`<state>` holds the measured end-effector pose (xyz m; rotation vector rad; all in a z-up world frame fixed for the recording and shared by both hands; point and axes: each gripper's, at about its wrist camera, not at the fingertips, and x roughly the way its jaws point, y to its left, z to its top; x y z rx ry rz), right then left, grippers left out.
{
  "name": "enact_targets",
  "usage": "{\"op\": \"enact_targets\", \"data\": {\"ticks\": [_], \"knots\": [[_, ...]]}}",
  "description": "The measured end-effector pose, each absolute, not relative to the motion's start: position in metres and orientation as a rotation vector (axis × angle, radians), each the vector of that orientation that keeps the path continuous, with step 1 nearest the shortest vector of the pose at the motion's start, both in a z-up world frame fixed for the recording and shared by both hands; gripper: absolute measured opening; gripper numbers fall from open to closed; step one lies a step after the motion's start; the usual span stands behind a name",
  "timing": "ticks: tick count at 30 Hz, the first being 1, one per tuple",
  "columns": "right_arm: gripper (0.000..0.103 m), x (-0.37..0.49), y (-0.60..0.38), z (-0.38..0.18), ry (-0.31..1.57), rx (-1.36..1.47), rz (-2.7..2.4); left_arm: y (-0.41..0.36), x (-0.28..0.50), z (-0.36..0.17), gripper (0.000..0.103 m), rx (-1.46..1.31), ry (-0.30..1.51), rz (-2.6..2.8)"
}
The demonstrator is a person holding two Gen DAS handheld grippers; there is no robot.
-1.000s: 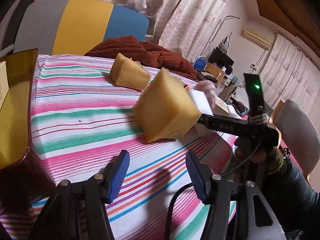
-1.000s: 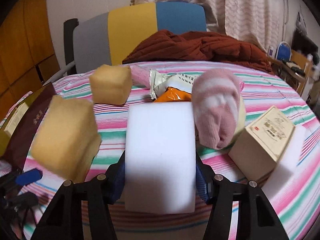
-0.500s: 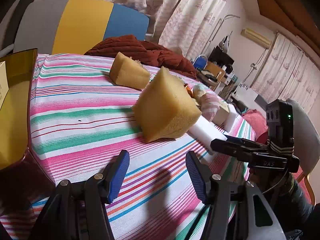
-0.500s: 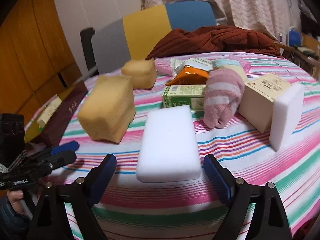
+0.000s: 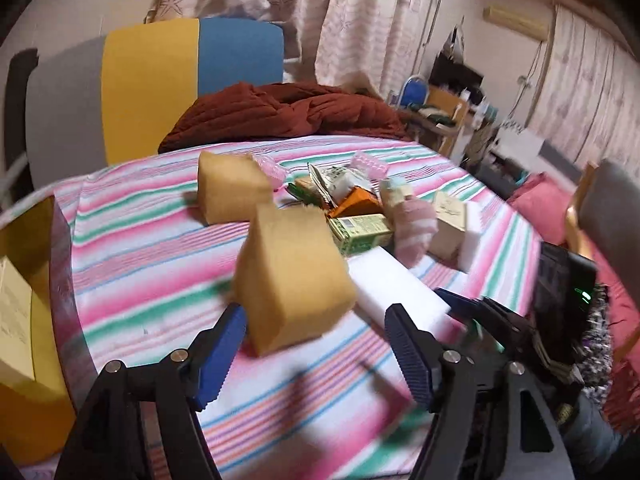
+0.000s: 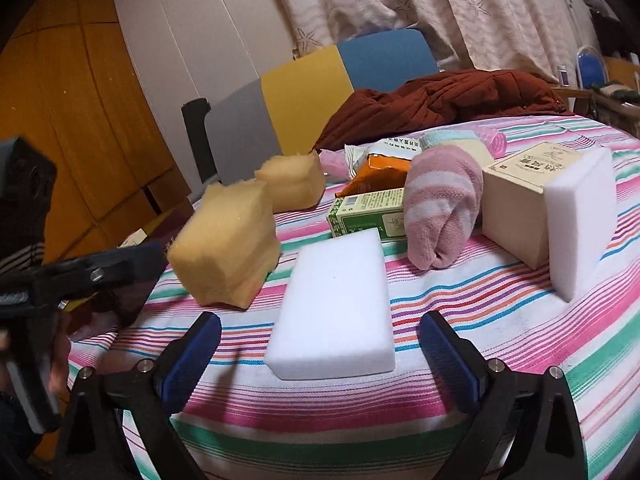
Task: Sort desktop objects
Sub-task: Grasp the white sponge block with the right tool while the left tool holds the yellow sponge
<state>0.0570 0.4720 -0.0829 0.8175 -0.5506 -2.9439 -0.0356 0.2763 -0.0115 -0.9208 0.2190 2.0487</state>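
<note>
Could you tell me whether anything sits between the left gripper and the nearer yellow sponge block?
Nothing visible does. The left gripper is open, and the nearer yellow sponge block sits right ahead of its fingertips on the striped tablecloth. The flat white sponge lies beside the block, not in front.

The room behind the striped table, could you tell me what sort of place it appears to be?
Probably a lived-in home room: long patterned curtains, a wall air conditioner, a cluttered side desk and wooden cupboard doors.

Right tongs (image 6: 320, 354) released the white sponge (image 6: 334, 304); left tongs (image 5: 312, 352) neared the yellow sponge (image 5: 294, 276).
</note>
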Motion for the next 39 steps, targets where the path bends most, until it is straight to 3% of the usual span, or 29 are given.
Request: {"op": "enact_targets", "data": {"ticks": [11, 16, 24, 39], "knots": [[0.103, 0.061, 0.474, -0.083, -0.560, 0.771, -2.932, 0.313, -0.049, -0.022, 0.073, -0.973, 0.338, 2.142], [0.103, 0.062, 0.474, -0.083, -0.558, 0.768, -2.935, 0.308, -0.053, -0.028, 0.059, -0.948, 0.322, 2.141], [0.102, 0.059, 0.472, -0.082, -0.530, 0.805, -2.946, 0.280, -0.038, -0.026, 0.054, -0.862, 0.291, 2.162], [0.085, 0.027, 0.451, -0.067, -0.266, 1.055, -3.054, 0.225, -0.011, -0.027, 0.056, -0.834, 0.184, 2.134]]}}
